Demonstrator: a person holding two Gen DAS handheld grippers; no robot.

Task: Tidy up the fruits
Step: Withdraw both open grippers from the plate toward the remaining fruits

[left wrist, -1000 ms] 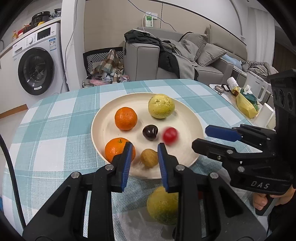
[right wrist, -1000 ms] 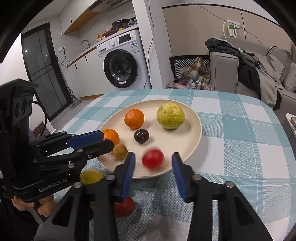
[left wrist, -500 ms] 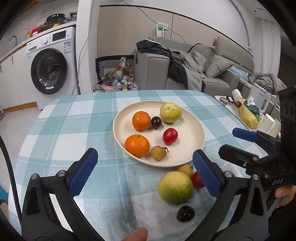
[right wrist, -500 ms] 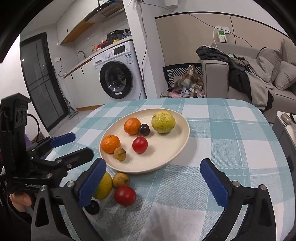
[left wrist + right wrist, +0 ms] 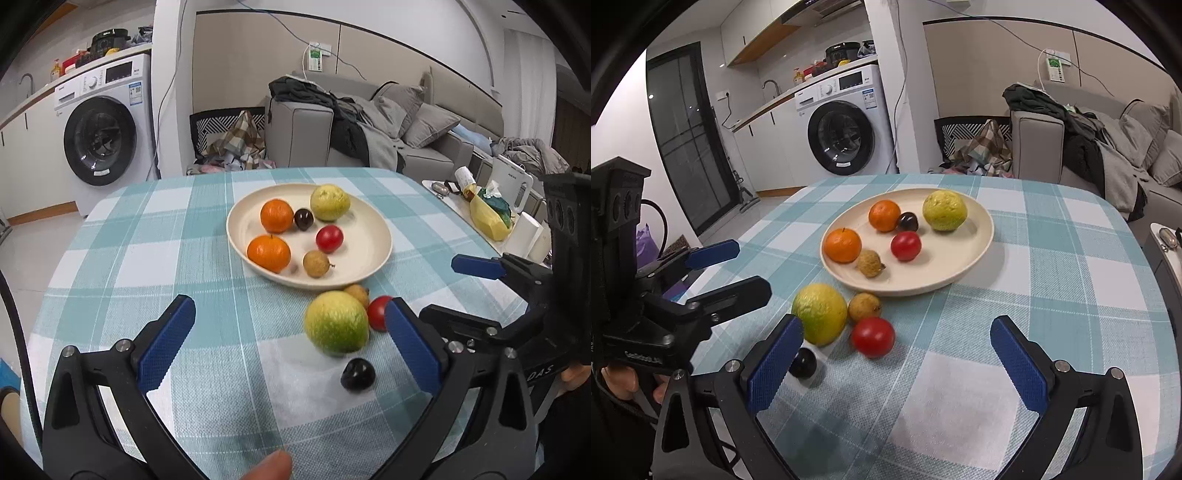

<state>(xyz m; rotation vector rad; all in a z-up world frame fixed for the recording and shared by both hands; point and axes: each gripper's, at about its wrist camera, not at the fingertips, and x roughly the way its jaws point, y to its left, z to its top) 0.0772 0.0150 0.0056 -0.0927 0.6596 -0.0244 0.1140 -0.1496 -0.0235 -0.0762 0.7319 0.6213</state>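
Note:
A cream plate [image 5: 369, 258] [image 5: 956, 266] on the checked tablecloth holds two oranges [image 5: 269, 252], a yellow-green citrus [image 5: 329, 202], a dark plum [image 5: 303, 219], a red fruit [image 5: 329, 238] and a small brown fruit [image 5: 316, 263]. In front of the plate lie a large green-yellow citrus [image 5: 336, 323] [image 5: 820, 313], a small brown fruit [image 5: 864, 306], a red fruit [image 5: 873, 336] and a dark fruit [image 5: 357, 374] [image 5: 804, 362]. My left gripper [image 5: 288, 314] [image 5: 750, 267] and right gripper [image 5: 897, 326] [image 5: 443, 288] hover open and hold nothing, on the near side of these loose fruits.
The round table's edge curves close on the left and far side. A side table [image 5: 461, 210] with a white kettle [image 5: 511, 192] and a yellow bag stands at the right. A washing machine [image 5: 846, 136] and a sofa [image 5: 369, 133] stand beyond. A fingertip [image 5: 273, 465] shows at the bottom.
Both grippers opened wide and drew back from the plate. The small brown fruit and the red fruit that were between their jaws now lie on the plate.

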